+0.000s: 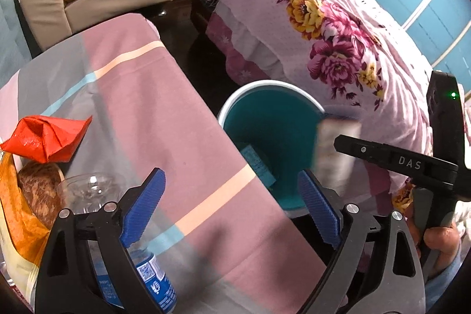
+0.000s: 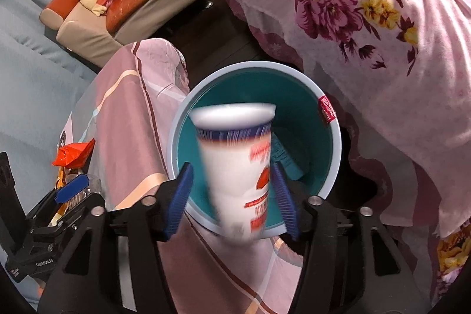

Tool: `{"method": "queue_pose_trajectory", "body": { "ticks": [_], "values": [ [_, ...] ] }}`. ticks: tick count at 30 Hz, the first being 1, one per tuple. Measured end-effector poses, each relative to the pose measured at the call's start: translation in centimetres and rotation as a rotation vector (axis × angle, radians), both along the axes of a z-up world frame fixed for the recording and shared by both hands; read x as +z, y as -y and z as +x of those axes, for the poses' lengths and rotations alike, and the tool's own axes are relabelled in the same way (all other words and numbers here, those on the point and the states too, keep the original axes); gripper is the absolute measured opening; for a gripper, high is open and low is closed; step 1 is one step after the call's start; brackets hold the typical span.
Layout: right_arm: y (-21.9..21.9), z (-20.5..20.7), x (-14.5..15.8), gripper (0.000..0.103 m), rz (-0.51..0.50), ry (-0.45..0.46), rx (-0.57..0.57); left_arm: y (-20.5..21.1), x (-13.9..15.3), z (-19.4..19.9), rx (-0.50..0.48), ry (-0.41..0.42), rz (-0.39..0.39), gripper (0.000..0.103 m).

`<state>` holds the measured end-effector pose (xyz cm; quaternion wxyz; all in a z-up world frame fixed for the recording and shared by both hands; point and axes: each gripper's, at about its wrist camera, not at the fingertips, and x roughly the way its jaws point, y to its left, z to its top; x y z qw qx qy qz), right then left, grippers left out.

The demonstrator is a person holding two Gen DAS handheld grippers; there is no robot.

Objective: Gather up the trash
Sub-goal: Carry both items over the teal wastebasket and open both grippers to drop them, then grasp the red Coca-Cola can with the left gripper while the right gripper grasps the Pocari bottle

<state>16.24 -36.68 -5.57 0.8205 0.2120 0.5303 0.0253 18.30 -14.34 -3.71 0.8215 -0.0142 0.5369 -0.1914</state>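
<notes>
paper cup [image 2: 235, 167] sits blurred between the right gripper [image 2: 232, 199] pads, gaps both sides, so likely just let go above the teal bin [image 2: 332, 167]. left gripper [image 1: 232, 211] wide, empty, over the table [image 1: 164, 96] for more trash.

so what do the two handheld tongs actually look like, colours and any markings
Both are the same build: black plastic frames with silver rivets and blue ribbed pads. The left tongs show that clearly, as do the right tongs. From the left camera, the right unit's black body carries white "DAS" lettering and a small green light. A blue sleeve edge shows by the hand.
</notes>
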Motion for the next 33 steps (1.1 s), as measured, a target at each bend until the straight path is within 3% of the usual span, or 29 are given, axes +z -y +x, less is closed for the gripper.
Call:
{"method": "queue_pose_trajectory", "body": {
  "ticks": [7,23,33],
  "values": [
    [-1.1,-1.3,1.5,0.074,-0.006,0.011,0.0,-1.0,0.8,-1.5,-0.001,0.012,-0.003,0.093],
    [-5.9,-4.7,3.8,0.076,-0.023,0.017,0.058,-5.8,3.1,-6.0,0.052,0.062,-0.016,0.095],
    [-12.1,-5.0,4.1,0.076,-0.04,-0.001,0.172,-11.6,4.1,-8.5,0.118,0.09,-0.01,0.095]
  ]
}}
